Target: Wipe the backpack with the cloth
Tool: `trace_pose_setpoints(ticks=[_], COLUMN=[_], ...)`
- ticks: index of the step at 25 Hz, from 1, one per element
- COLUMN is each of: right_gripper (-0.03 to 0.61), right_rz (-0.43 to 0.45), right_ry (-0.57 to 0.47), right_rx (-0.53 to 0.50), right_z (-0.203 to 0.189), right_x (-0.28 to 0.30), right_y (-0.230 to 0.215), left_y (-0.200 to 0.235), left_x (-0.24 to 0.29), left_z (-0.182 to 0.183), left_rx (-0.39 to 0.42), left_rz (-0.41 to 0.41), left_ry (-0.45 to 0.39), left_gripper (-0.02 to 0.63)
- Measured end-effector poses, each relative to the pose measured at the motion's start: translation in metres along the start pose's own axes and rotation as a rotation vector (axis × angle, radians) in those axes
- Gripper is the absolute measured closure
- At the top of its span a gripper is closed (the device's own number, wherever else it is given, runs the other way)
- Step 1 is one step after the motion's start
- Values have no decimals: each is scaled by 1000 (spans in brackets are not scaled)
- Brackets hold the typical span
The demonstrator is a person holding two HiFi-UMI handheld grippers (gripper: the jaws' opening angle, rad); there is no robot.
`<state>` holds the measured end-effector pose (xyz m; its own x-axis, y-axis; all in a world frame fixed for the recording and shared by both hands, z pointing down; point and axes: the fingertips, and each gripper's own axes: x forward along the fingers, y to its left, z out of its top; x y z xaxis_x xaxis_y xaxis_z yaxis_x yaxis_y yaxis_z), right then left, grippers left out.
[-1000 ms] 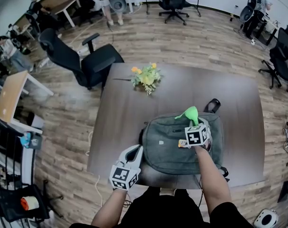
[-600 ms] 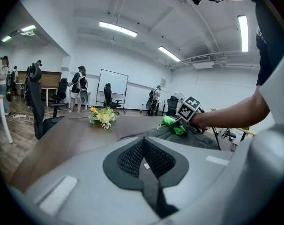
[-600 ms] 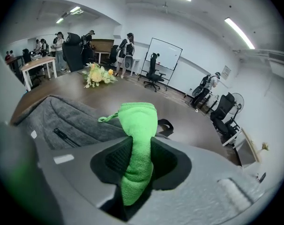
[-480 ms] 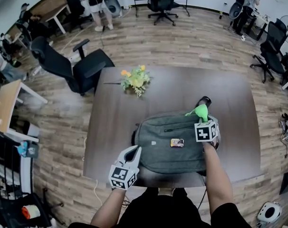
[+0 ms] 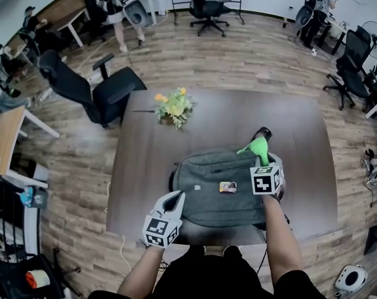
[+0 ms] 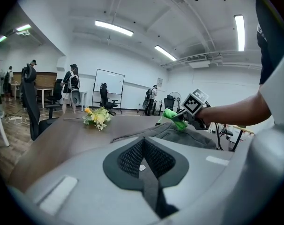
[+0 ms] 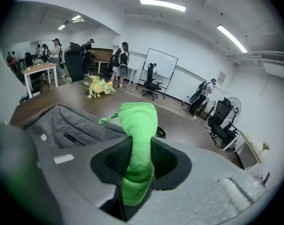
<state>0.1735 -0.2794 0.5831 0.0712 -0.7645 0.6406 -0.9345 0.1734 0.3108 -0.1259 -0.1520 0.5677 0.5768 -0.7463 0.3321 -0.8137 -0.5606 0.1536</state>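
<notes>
1. Rightward since a second ago: the right gripper (image 5: 262, 162) has slid from the middle of the backpack (image 5: 210, 198) out to its 3 o'clock edge. This has uncovered the small label patch (image 5: 227, 187). The left gripper (image 5: 175, 199) has kept its place just beside the 7 o'clock corner.
2. From the head view, the grey backpack lies flat on the dark table (image 5: 300, 136), close to the person's edge. The flowers (image 5: 172, 106) are at its 11 o'clock, well apart. The green cloth (image 5: 258, 147) pokes out of the right gripper toward 12 o'clock.
3. Only the right gripper view shows the grip – the jaws are clamped on a folded strip of cloth that rises between them. The backpack's zip (image 7: 71, 138) is at 9 o'clock.
4. The left gripper view shows its own jaws together with nothing between them. Seen side-on from here, the cloth appears to rest on the backpack's top – the head view cannot settle that.
</notes>
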Motion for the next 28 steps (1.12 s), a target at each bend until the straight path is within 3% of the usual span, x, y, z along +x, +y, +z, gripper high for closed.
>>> trace_pose_setpoints(ticks=[14,19,28], right_gripper=[465,465,465], right_rz=[330,468,552], right_ry=[-63,-97,-29], right_rx=[-100,-92,-137], right_z=[6,5,-7], right_x=[-19,-23,-23], right_y=[190,252,313], left_y=[9,22,32], left_x=[-21,-34,-45], left_z=[-5,-12,-19], left_rx=[-28,-39,-55], left_rz=[37,67,84], left_ry=[-8,2,4], left_gripper=[596,595,596])
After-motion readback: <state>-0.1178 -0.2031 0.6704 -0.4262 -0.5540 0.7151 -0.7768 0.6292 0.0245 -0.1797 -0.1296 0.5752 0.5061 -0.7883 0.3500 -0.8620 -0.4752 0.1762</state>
